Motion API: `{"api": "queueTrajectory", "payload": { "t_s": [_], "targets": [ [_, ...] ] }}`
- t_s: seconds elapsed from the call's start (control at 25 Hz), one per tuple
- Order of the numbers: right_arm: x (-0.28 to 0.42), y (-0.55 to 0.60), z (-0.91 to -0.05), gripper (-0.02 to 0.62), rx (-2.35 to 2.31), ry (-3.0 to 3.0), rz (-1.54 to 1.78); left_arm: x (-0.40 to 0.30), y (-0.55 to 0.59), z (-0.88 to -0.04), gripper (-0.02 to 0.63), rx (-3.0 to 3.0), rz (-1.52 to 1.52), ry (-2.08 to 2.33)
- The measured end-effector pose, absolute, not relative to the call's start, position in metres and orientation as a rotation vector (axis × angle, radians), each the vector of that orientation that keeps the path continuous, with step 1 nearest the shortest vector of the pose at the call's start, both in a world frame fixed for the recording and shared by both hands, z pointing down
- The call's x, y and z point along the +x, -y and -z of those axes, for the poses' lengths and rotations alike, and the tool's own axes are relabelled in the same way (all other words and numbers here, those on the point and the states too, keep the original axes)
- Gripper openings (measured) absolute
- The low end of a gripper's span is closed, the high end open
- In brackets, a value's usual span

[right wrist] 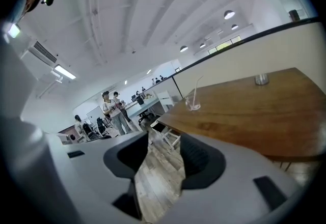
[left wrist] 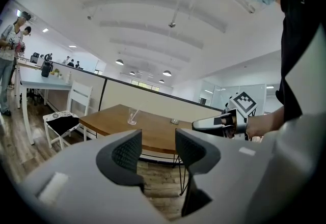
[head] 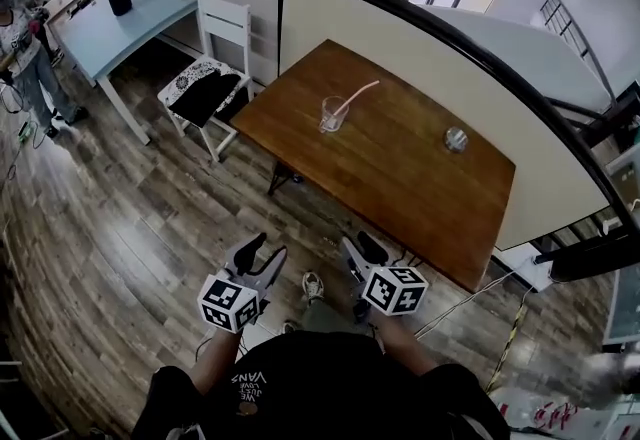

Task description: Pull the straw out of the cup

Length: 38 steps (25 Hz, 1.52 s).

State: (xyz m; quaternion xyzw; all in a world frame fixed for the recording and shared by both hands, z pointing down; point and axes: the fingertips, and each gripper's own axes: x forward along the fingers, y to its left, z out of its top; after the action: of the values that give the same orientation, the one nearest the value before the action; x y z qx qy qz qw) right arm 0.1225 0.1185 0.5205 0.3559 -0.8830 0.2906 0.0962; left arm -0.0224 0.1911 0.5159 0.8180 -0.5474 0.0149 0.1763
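A clear glass cup (head: pixel 332 114) stands on the brown wooden table (head: pixel 400 178), toward its far left part. A pink straw (head: pixel 356 96) leans out of it to the right. The cup (left wrist: pixel 132 116) is small and distant in the left gripper view, and the cup (right wrist: pixel 192 102) with its straw (right wrist: pixel 196 87) shows far off in the right gripper view. My left gripper (head: pixel 262 253) and right gripper (head: pixel 354 248) hang side by side over the floor, well short of the table's near edge. Both stand open with nothing between their jaws.
A small round metal object (head: pixel 456 138) sits on the table's right part. A white chair (head: pixel 212 78) stands left of the table, by a light blue table (head: pixel 120 28). A cream partition (head: pixel 450 78) runs behind. A person (head: pixel 25 58) stands at far left. Cables (head: pixel 470 303) lie on the floor.
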Motion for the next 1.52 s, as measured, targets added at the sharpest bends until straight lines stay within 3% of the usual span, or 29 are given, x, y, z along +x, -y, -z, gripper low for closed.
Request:
{"api": "queueTrajectory", "payload": {
  "t_s": [0.68,1.52],
  "targets": [
    [0.102,0.056,-0.517,0.172,0.977,2.645,-0.844,-0.037,-0.039,-0.505,0.190,2.278,-0.056,1.646],
    [0.058,0.154,-0.537,0.172,1.181,2.548,-0.918,-0.078,0.080,-0.529,0.190,2.368,-0.121,1.408]
  ]
}}
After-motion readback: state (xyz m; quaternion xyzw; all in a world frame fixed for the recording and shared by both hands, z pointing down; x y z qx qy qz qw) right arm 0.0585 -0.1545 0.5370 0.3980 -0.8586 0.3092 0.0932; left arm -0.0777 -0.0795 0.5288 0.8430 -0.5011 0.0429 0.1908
